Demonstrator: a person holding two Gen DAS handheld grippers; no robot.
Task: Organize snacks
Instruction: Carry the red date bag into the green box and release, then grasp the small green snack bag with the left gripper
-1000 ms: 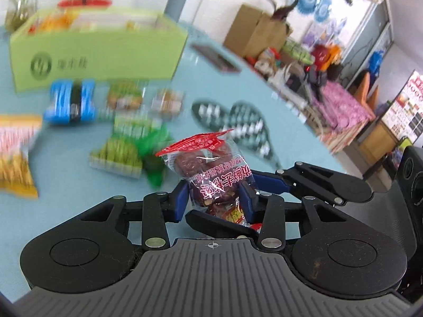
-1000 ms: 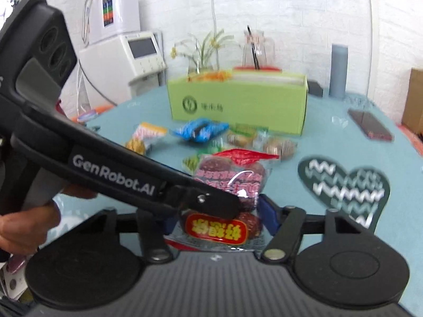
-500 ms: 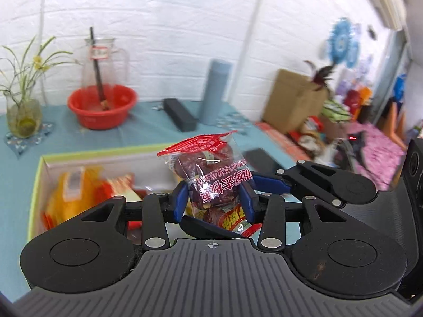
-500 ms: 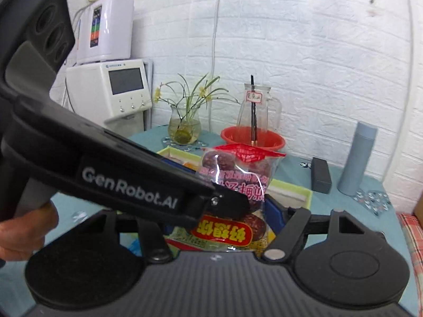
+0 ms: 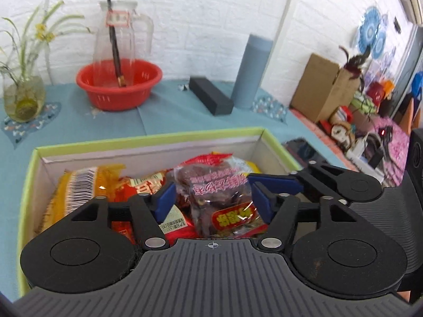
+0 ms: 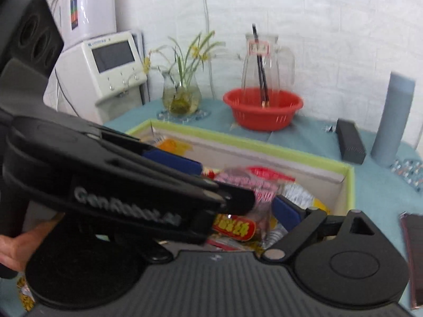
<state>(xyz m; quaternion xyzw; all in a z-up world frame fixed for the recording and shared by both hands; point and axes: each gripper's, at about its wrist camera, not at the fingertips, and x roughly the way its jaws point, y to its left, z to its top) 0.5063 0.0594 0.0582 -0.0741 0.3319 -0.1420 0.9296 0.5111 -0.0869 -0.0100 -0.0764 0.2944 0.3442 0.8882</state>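
A clear bag of red dates with a red label lies in the green-rimmed white box, on top of other snack packets. My left gripper is open over the box, its blue pads either side of the bag and apart from it. An orange-yellow packet lies at the box's left. In the right wrist view the date bag lies in the box. My right gripper looks open; the left gripper's body covers its left finger.
Behind the box on the teal tablecloth stand a red basin holding a glass jug, a plant vase, a black case and a grey-blue bottle. A water dispenser stands at the far left. A dark phone lies right.
Both grippers came over the box and lower. The left gripper opened and let go of the date bag, which now lies in the box. The right gripper's fingers have spread too.
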